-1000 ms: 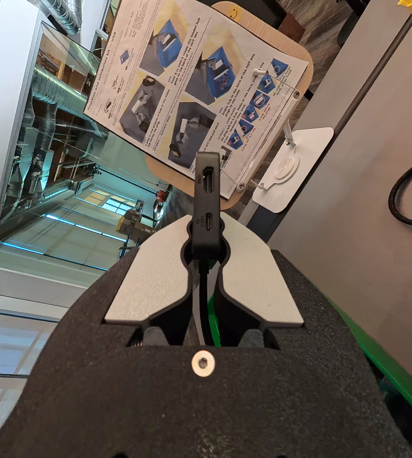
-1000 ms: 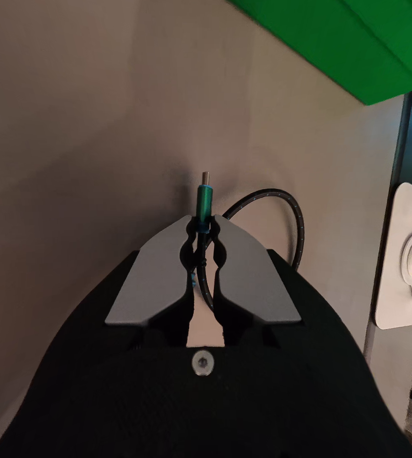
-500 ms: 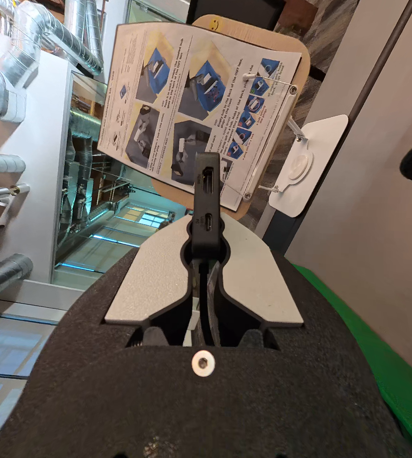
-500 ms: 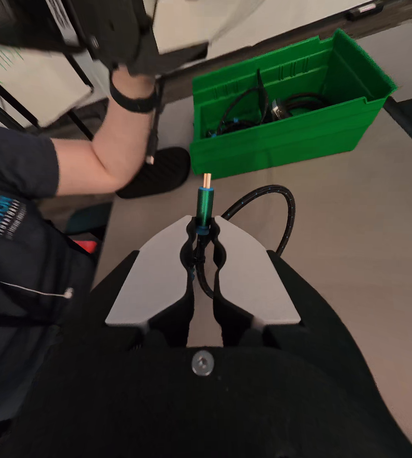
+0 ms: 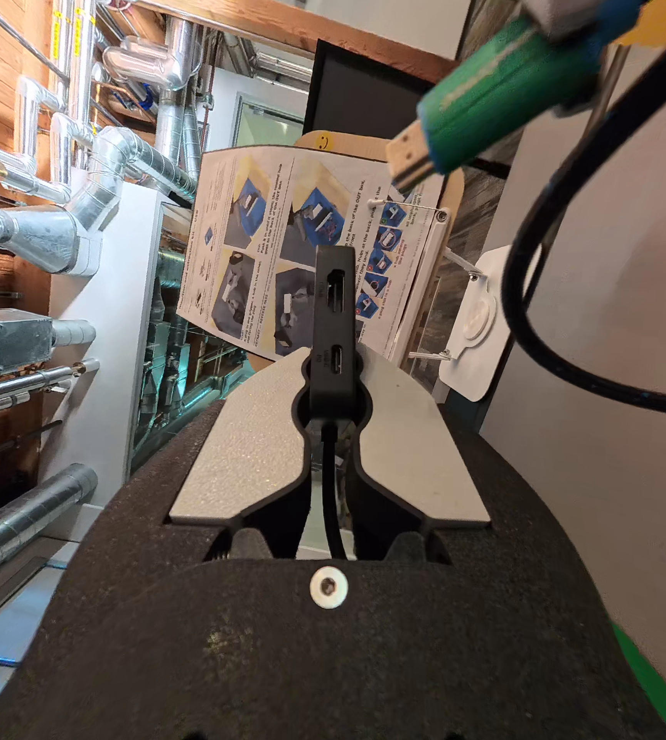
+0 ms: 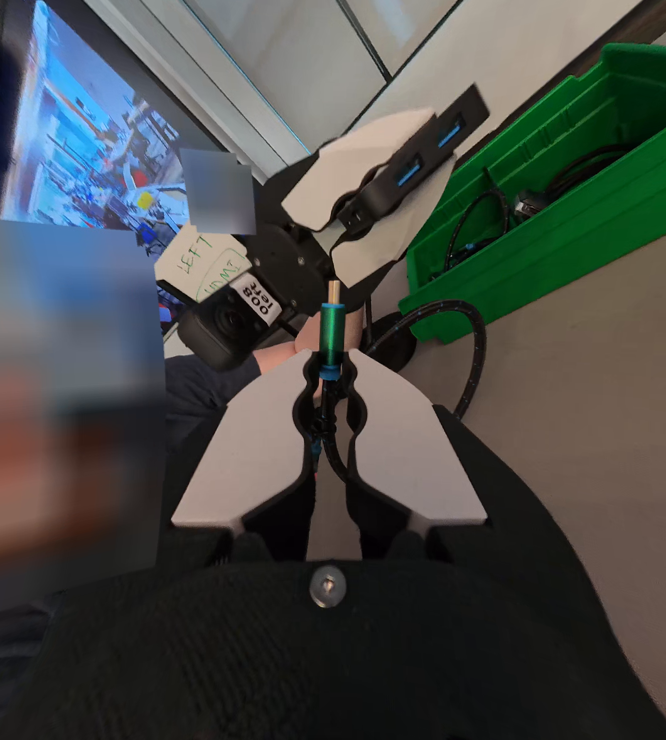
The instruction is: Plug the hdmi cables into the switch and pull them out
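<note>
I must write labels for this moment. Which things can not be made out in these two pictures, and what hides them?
- Switch: base hidden inside the left claw, left wrist view.
- HDMI plug: blurred, rear cut by the top edge, left wrist view.
- Cable: far end hidden behind the right claw, right wrist view.
- Green bin: contents too small and tangled; right edge cuts it.
- Person: covered by mosaic patches.

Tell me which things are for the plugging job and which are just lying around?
For the job:
- flat black switch box, clamped in the left gripper
- green metal-tipped HDMI plug on a braided black cable, clamped in the right gripper

Lying about:
- green plastic bin of spare cables
- printed instruction sheet
</note>
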Action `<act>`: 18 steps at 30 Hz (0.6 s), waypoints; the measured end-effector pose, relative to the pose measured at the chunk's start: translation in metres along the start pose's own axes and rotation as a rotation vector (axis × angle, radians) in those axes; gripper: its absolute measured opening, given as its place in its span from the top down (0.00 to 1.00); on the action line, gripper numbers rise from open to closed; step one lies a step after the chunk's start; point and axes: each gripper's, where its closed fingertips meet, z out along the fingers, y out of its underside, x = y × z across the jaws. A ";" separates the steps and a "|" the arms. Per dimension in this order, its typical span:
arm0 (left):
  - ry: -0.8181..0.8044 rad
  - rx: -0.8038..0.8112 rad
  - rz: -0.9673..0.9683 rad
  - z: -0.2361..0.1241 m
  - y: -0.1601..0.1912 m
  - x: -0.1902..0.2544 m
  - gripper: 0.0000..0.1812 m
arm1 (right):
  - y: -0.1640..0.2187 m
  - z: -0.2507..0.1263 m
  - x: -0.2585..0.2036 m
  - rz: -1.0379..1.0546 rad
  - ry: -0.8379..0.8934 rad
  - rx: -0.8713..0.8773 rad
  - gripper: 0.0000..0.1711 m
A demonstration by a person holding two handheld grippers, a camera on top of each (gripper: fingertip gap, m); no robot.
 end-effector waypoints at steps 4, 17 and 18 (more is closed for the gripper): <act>-0.007 -0.001 0.039 0.002 -0.006 0.007 0.92 | -0.002 -0.001 0.002 0.048 -0.005 0.016 0.93; -0.069 0.042 0.141 -0.002 -0.022 0.013 0.92 | 0.002 0.008 0.006 0.241 -0.133 0.023 0.93; -0.080 0.049 0.153 -0.003 -0.022 0.012 0.92 | 0.002 0.008 0.005 0.244 -0.141 0.020 0.93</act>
